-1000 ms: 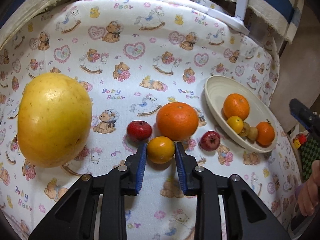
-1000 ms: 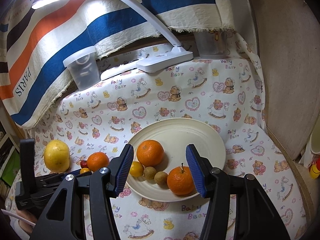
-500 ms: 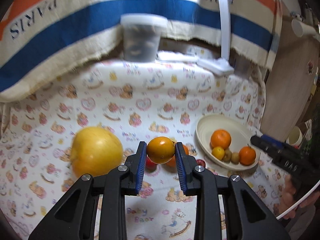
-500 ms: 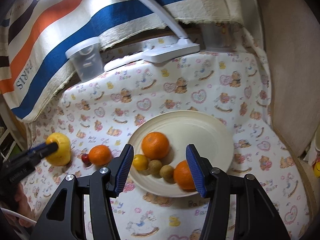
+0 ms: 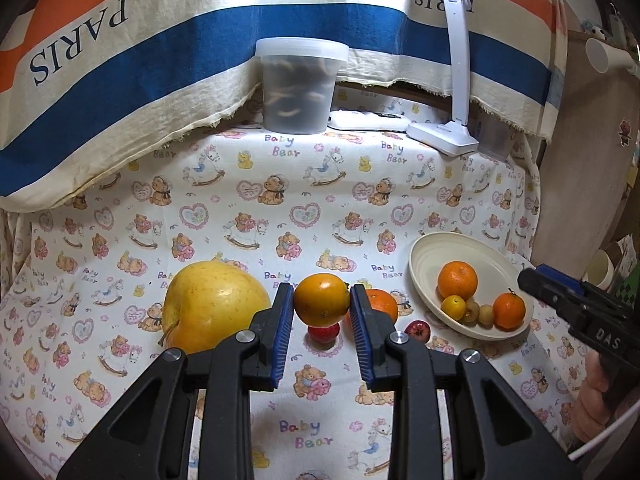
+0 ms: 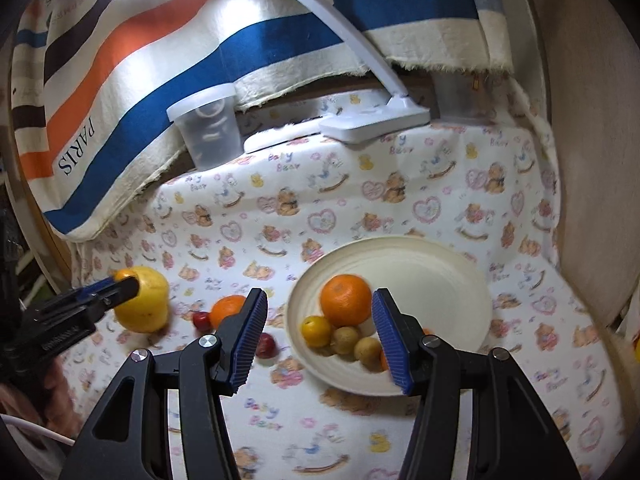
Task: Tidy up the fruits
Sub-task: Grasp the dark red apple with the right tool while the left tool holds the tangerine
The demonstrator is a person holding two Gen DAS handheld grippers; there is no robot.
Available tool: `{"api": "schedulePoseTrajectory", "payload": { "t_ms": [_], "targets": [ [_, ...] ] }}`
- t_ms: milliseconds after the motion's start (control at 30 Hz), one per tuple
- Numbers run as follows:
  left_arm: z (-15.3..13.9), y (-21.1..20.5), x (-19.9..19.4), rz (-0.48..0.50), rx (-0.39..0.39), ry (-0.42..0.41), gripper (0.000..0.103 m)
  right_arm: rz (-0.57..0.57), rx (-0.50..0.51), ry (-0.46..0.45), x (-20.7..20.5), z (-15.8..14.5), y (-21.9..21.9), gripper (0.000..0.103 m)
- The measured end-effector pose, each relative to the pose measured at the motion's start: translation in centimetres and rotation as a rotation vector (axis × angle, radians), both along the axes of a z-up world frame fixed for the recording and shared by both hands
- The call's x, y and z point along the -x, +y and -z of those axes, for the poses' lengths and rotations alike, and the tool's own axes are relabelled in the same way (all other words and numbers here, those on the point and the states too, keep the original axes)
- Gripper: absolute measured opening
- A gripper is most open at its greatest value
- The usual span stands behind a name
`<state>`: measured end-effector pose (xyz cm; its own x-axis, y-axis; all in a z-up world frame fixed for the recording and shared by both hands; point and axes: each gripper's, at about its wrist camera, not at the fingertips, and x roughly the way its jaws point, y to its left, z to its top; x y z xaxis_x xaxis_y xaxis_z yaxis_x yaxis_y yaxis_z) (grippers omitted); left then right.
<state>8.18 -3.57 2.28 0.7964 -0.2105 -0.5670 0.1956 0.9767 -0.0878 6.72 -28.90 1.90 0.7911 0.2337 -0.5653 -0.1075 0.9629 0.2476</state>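
The small orange fruit is squeezed between the blue pads of the left gripper, up above the teddy bear cloth. Below it lies what may be a small red apple, partly hidden. The right gripper hangs half open, holding nothing, over the cream plate of fruit

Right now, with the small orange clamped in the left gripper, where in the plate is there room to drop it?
The plate's far and right-hand part is bare. Its near-left part is crowded: big orange, yellow fruit, two brown fruits. The left gripper holds the small orange.
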Motion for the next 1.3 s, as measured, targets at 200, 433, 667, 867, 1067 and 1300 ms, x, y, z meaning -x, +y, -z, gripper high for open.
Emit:
{"api": "schedulePoseTrajectory", "payload": {
  "t_ms": [200,433,667,867,1067,1300],
  "targets": [
    [0.4,0.6,-0.6,-0.017,0.002,0.014,0.027,-0.049,0.064,0.007,0.3,-0.3,2.1,0.056],
    [-0.1,1.7,-0.7,-0.041,0.031,0.013,0.027,-0.07,-0.005,0.075,-0.8,-0.3,3.2,0.068],
    [-0.6,2.6,-0.6,-0.059,0.054,0.003,0.027,-0.075,0.033,0.161,-2.2,0.7,5.3,0.071],
    [-0.6,3.1,-0.7,-0.073,0.064,0.012,0.027,-0.114,0.025,0.236,-2.8,1.9,6.8,0.064],
    [-0.7,3.2,-0.6,-0.077,0.06,0.008,0.027,-0.113,0.009,0.341,-4.5,3.9,7.6,0.05],
    [-0.9,3.2,-0.4,-0.065,0.064,0.006,0.027,-0.073,0.076,0.389,-5.5,5.3,8.4,0.041]
  ]
}}
